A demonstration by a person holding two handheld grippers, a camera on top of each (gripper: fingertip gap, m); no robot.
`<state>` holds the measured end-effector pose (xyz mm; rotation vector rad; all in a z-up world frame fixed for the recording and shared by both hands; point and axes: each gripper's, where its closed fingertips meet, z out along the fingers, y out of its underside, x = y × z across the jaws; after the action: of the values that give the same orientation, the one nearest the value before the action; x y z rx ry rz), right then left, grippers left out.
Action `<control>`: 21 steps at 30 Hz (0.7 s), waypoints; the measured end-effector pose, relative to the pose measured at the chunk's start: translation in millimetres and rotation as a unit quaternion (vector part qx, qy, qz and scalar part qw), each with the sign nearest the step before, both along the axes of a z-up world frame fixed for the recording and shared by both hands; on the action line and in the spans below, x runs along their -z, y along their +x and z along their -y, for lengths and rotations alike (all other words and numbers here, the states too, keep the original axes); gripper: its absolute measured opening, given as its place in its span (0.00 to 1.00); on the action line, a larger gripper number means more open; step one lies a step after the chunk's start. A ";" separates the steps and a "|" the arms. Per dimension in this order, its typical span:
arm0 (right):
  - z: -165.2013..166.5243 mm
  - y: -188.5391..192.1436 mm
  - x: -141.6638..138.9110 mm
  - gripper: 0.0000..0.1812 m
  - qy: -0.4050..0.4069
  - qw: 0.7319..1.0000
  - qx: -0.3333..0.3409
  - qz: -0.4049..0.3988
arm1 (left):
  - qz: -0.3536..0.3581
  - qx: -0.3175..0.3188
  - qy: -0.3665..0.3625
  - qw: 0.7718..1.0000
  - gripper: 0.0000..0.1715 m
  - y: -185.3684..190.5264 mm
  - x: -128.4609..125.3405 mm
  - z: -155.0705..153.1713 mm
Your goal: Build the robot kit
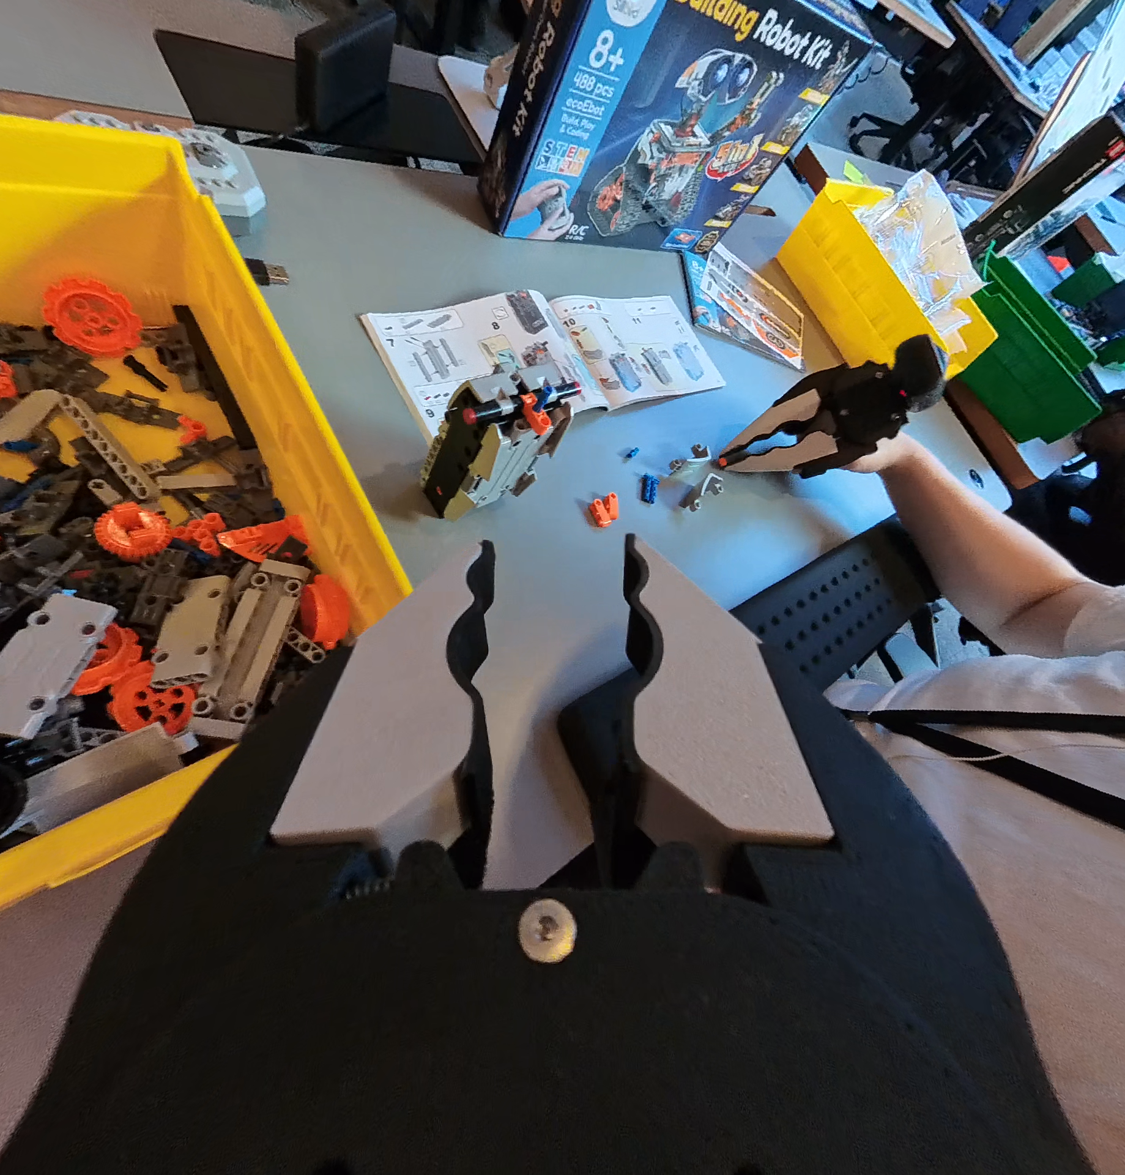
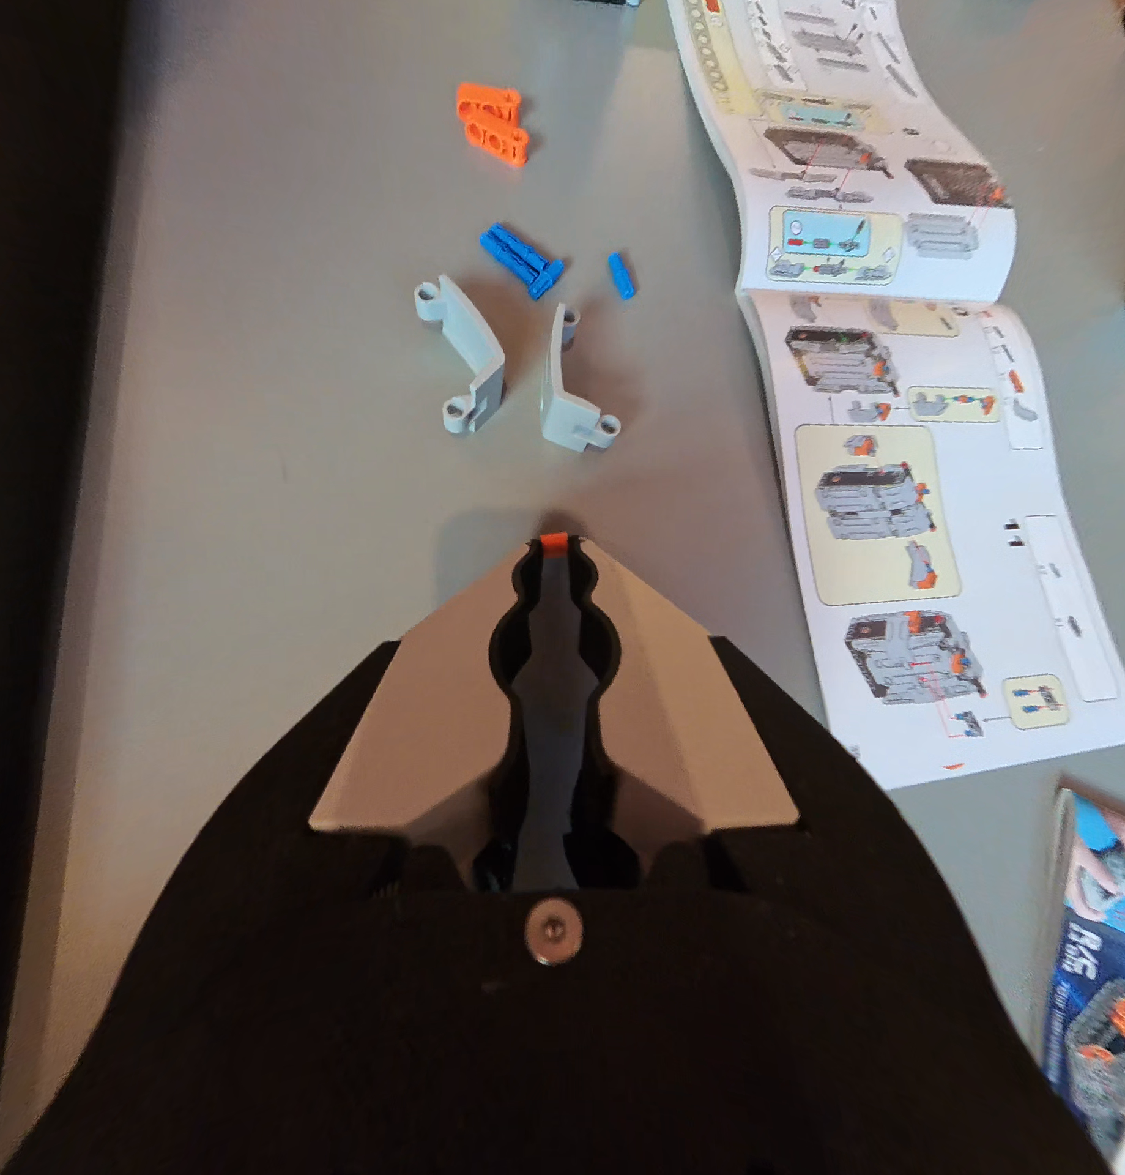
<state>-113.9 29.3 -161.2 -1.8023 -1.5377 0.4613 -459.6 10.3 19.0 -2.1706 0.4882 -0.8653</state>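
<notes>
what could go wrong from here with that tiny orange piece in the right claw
1. The right claw pinches the small orange piece only at its very tips, so it may slip or pop out.
2. The two grey curved panels and blue pins lie loose just ahead; a low sweep could scatter them.
3. The left claw hangs open beside the yellow bin, and a careless swing could knock the half-built model.

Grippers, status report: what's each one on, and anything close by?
Left gripper open, empty, above grey table. Right gripper shut on small orange piece, tips at the table. Two grey curved pieces just ahead, untouched.
</notes>
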 end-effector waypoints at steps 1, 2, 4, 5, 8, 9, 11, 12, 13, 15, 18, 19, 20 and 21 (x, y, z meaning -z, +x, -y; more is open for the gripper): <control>0.9 -0.3 0.9 0.04 -0.014 1.000 0.001 -0.005 | 0.004 0.001 -0.001 1.000 0.23 2.8 -1.7 0.5; 1.7 -0.8 1.0 0.04 -0.028 1.000 0.002 -0.012 | 0.006 0.003 -0.002 1.000 0.23 5.1 -3.3 1.0; 2.1 -1.1 1.3 0.06 -0.050 0.998 0.006 -0.027 | 0.004 0.004 -0.001 1.000 0.23 7.7 -5.0 1.1; 1.8 -1.1 1.3 0.07 -0.055 0.998 0.007 -0.034 | 0.001 0.003 -0.001 1.000 0.23 8.2 -5.3 0.7; 0.2 -0.5 0.8 0.09 -0.055 0.997 0.011 -0.048 | -0.005 0.002 -0.003 1.000 0.23 9.0 -5.2 -0.3; 0.0 -0.2 0.3 0.10 -0.052 0.997 0.011 -0.049 | -0.007 0.000 -0.004 1.000 0.23 8.9 -5.2 -1.2; 0.5 -1.7 -5.5 0.10 -0.039 0.997 0.007 -0.062 | -0.009 -0.007 0.004 1.000 0.22 7.0 -7.0 -4.8; 1.0 -2.4 -10.0 0.11 -0.036 0.997 0.008 -0.074 | -0.009 -0.011 0.007 1.000 0.22 5.6 -8.1 -6.5; 1.0 -2.4 -14.6 0.11 -0.034 0.996 0.010 -0.085 | -0.008 -0.014 0.009 1.000 0.22 4.2 -8.9 -7.9; 1.1 0.3 -22.0 0.11 -0.032 0.994 0.015 -0.102 | -0.003 -0.019 0.009 1.000 0.22 1.4 -10.6 -10.0; -4.5 12.7 -28.7 0.11 -0.012 0.993 0.034 -0.110 | 0.002 -0.030 0.019 0.999 0.22 -4.3 -13.7 -14.2; -7.9 18.1 -31.0 0.11 -0.004 0.993 0.043 -0.114 | 0.002 -0.034 0.022 0.999 0.23 -6.7 -14.4 -15.4; -11.8 23.6 -33.6 0.11 0.004 0.991 0.054 -0.120 | 0.003 -0.037 0.025 0.999 0.23 -8.9 -15.2 -16.7; -16.4 29.5 -36.2 0.11 0.013 0.990 0.066 -0.125 | 0.004 -0.041 0.029 0.999 0.23 -11.1 -16.5 -17.9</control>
<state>-84.5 45.6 -125.0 -1.7412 -1.2407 0.5756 -470.7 28.1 35.5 -2.1183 0.4134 -0.8055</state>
